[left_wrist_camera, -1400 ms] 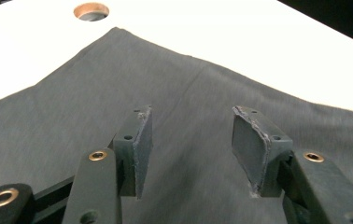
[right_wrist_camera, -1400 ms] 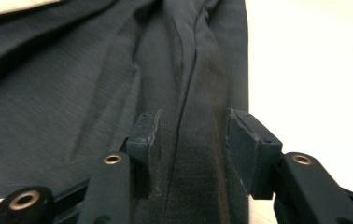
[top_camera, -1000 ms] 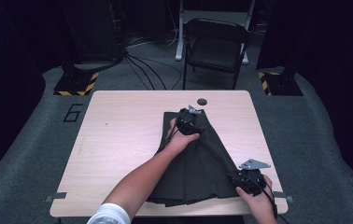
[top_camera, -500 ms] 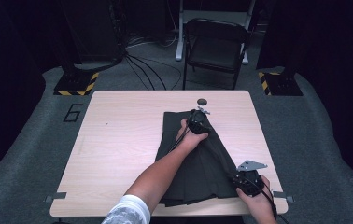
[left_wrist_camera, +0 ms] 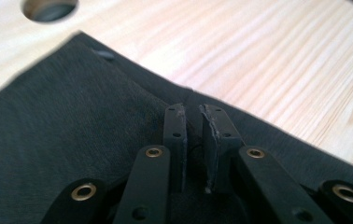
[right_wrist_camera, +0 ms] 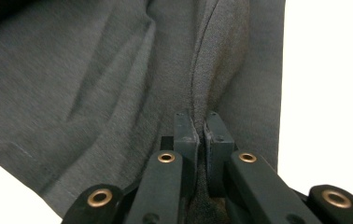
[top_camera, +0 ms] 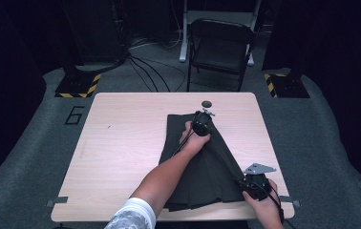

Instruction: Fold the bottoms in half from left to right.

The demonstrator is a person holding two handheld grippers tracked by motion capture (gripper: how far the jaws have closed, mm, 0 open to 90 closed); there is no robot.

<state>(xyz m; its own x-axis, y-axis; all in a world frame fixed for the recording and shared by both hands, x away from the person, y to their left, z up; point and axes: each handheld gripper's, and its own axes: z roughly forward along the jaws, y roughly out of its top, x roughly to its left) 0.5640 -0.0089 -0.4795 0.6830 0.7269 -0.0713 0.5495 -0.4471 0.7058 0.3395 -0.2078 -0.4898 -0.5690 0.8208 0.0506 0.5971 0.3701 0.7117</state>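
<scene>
The dark garment (top_camera: 202, 167) lies folded on the right half of the wooden table (top_camera: 121, 157), running from the far centre toward the near right corner. The left gripper (top_camera: 201, 125) rests on the garment's far end, near its far edge; its jaws have just been closing and now pinch a thin fold of fabric. The right gripper (top_camera: 254, 183) sits at the garment's near right edge, jaws clamped on a raised ridge of cloth.
</scene>
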